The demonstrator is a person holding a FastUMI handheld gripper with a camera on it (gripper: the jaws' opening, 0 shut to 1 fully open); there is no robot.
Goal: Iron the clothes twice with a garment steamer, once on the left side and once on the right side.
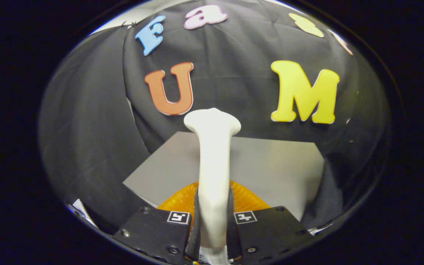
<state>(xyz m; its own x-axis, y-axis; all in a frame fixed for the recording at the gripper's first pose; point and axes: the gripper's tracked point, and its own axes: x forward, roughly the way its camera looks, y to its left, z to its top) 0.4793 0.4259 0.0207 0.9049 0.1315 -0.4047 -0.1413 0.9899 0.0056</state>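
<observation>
At the bottom centre of the frame I see my gripper (214, 224) clamped on the white, smooth plastic garment steamer (214, 162): both fingers press against the sides of its narrow neck, one on each flank, each carrying a small square marker tag on its block. The steamer's lower part runs down between the fingers and is cut off at the bottom of the frame, so I cannot make out its base or any cord. From the fingers the white shaft rises up the middle of the frame and flares into a wider, rounded head near the centre.

Just behind the fingers, low in the frame, sits an orange, textured, dome-shaped piece (248, 200); the steamer's neck and my finger blocks cover most of it, and I cannot tell what it is.

Beyond that lies a flat, pale grey tabletop (278, 165), its far edge crossing just behind the steamer's head. Black cloth hangs over its left and right edges.

Farthest off, the booth's black cloth wall (234, 73) fills the upper frame, creased in soft folds. I cannot pick out any clothing here.
</observation>
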